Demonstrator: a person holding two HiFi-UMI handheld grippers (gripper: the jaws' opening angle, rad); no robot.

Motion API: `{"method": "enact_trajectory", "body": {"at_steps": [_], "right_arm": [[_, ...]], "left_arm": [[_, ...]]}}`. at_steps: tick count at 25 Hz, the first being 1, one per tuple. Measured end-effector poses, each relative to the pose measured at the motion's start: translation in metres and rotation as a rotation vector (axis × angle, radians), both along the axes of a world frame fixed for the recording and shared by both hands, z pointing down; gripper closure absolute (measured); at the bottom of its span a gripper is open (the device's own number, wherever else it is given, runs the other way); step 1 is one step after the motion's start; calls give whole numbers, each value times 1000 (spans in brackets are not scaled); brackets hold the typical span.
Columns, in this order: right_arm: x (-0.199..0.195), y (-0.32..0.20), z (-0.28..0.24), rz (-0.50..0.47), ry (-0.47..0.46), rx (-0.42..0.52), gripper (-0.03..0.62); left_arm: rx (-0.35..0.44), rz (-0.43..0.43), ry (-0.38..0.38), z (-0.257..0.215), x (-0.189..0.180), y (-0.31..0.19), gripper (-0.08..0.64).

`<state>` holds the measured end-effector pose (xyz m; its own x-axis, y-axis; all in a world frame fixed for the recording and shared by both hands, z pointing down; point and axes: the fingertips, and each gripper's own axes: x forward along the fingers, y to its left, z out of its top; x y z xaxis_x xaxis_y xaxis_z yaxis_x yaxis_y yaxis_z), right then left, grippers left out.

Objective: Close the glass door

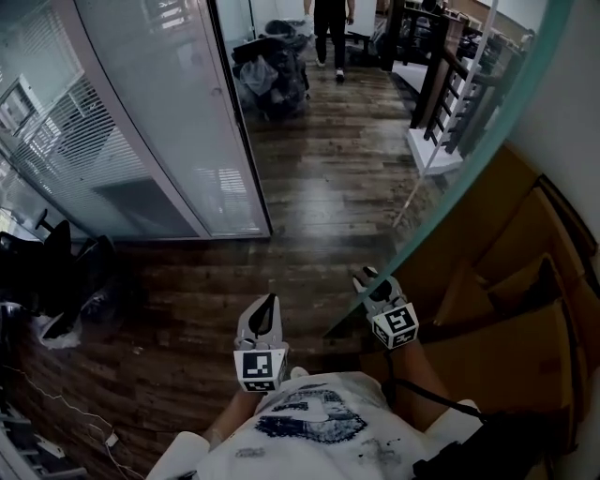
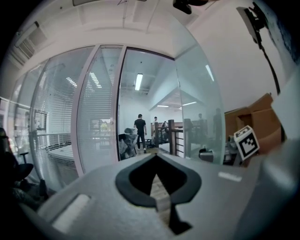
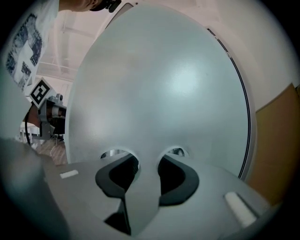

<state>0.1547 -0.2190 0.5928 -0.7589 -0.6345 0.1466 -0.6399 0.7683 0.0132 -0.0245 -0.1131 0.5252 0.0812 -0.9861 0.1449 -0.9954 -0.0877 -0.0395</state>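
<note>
— So why are we holding the open glass door (image 3: 159, 84) by its edge?
— We're clamping our right claw (image 3: 147, 161) there for swinging it shut; our left claw (image 2: 158, 161), pinched together empty, is idling beside the door.

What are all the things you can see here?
glass door: one, greenish, right side.
frosted glass wall: one, pale grey, left.
wooden floor: one, dark brown, middle.
cardboard boxes: several, brown, behind the door, right.
wooden railing: one, dark, top right.
bags: a heap, dark, far doorway.
person: one, dark clothes, far end.
chair: one, black, left edge.
cables: a few, thin, floor bottom left.
T-shirt: one, white with dark print, bottom.
left gripper: one, grey, jaws together, empty.
right gripper: one, grey, clamped on the door's edge.
</note>
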Motion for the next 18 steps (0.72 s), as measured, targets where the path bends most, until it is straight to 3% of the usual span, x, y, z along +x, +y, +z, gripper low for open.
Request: {"method": "enact_trajectory", "body": {"at_steps": [7, 18], "right_arm": [[-34, -21, -3, 30, 3, 20, 463], [-107, -65, -5, 32, 31, 11, 462]], "left_arm": [[-16, -36, -11, 6, -37, 8, 558], [-22, -104, 3, 11, -70, -20, 558]]}}
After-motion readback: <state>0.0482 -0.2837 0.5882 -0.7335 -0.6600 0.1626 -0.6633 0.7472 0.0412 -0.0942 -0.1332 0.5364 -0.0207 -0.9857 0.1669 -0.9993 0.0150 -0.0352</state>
